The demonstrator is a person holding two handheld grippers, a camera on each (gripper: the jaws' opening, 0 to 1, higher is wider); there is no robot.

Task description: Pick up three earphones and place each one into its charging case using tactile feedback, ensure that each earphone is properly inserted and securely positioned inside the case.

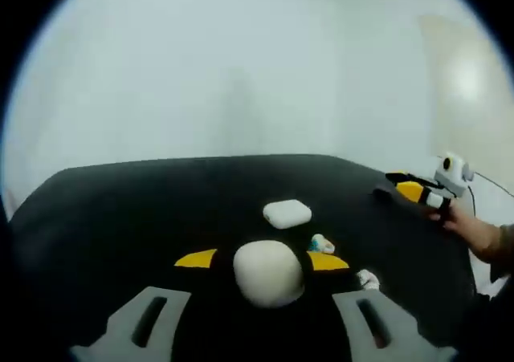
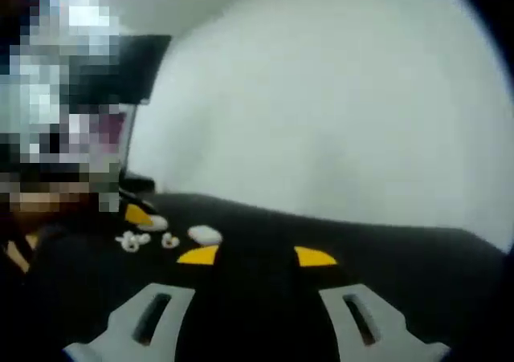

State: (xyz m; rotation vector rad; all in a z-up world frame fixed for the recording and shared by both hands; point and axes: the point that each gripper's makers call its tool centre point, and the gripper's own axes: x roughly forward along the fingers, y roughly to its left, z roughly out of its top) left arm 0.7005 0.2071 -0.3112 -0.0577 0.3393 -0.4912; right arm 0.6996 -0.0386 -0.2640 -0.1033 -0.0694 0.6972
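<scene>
Both grippers, left [image 1: 261, 318] and right [image 2: 255, 318], are held wide and empty over the black table [image 1: 120, 209]; the earphones [image 2: 135, 240] lie loose near the cases [image 1: 287, 213], so a blind pinch could flick one away.

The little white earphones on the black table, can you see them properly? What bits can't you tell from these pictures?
- Earphones, right gripper view: tiny and blurred; their count and shape are unclear.
- Small white piece, left gripper view: too small to identify.
- Round white case, left gripper view: blurred; open or closed cannot be told.
- Flat white case: its lid seam is lost in blur.
- Other gripper, left gripper view: a hand covers part; jaws unclear.
</scene>
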